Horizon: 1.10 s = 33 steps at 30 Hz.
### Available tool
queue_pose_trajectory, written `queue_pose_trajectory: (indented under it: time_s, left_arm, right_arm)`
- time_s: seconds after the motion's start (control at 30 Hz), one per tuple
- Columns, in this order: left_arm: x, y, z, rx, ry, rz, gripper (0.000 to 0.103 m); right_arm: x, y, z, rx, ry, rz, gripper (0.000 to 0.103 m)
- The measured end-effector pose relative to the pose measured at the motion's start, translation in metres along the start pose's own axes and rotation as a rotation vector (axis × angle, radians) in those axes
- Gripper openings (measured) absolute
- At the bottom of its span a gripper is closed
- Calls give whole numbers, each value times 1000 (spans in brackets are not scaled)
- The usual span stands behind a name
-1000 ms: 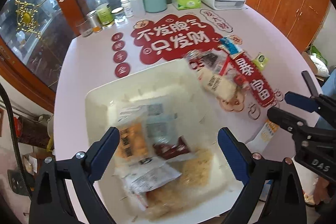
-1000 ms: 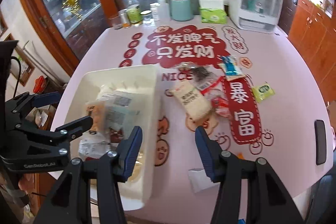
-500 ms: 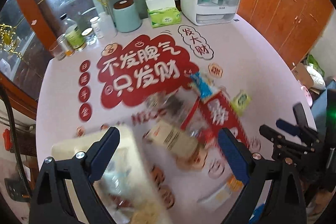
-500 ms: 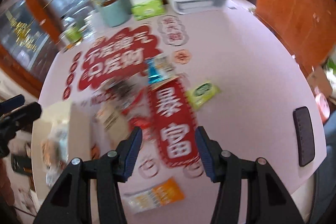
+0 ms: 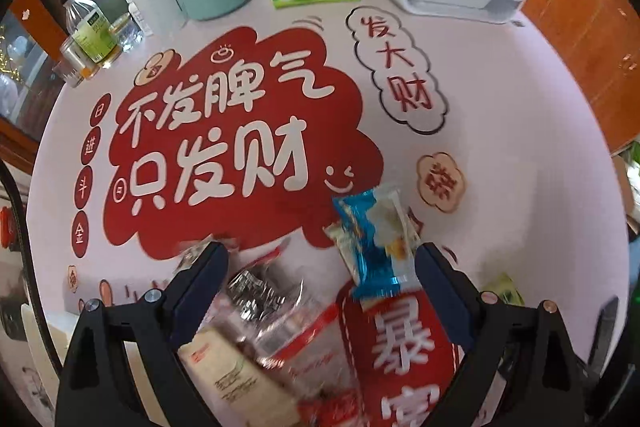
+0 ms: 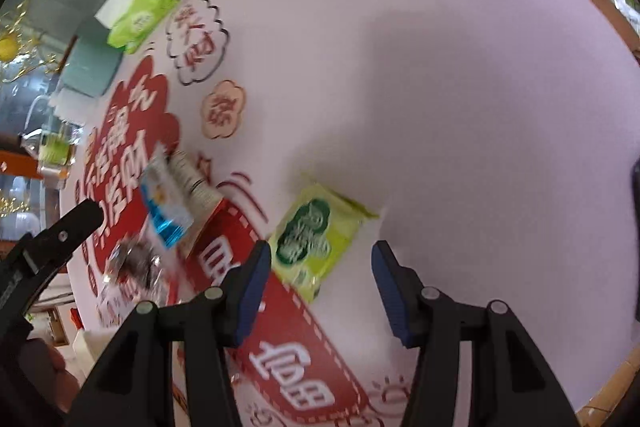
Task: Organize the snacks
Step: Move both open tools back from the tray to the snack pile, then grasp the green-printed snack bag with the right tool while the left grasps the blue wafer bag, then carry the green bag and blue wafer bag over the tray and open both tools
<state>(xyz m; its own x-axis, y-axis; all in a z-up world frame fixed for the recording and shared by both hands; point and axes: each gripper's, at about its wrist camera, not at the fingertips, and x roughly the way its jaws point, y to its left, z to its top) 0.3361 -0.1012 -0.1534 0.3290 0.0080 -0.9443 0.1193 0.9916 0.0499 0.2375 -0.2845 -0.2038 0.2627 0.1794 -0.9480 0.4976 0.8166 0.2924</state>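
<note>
At the left edge of the pink table (image 5: 500, 75) only a sliver of the white bin (image 5: 60, 331) shows, well clear of the left gripper (image 5: 320, 291), which a second ago hung right over that bin and its packets. Now it hangs over the loose heap of snacks, jaws wide apart and nothing held: a beige packet (image 5: 236, 375) and a clear crinkly bag (image 5: 276, 303) lie blurred between its fingers, and the blue-and-white packet (image 5: 372, 239) sits just beyond its right finger. Further right, the right gripper (image 6: 320, 279) is half open and empty, poised above the green packet (image 6: 316, 235), whose near end lies between its fingers but untouched; earlier that gripper was back beside the bin, and its view has since rolled so the table slants. To my eye both hands are on the reach for a fresh pick, nothing yet gripped. The next move looks like dropping onto a packet, closing across its narrow width, then carrying it left to the bin. The thin, flat green packet may need a finger slid under an edge.
</note>
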Motion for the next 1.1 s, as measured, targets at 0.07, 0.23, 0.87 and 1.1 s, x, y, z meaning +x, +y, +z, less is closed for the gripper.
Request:
queue_pose_trajectory:
  time_s: [0.07, 0.23, 0.87, 1.1]
  left_arm:
    - [10, -5, 4, 1, 13, 2, 94]
    - [31, -18, 9, 47, 45, 24, 94]
    - [37, -27, -12, 70, 36, -55, 28]
    - [-10, -11, -26, 63, -20, -85, 28]
  right_arm:
    - [6, 2, 4, 3, -4, -16, 54]
    - [12, 24, 7, -100, -50, -96, 55]
    - [8, 35, -44, -481, -199, -205, 37]
    - [-2, 37, -54, -492, -198, -158, 37]
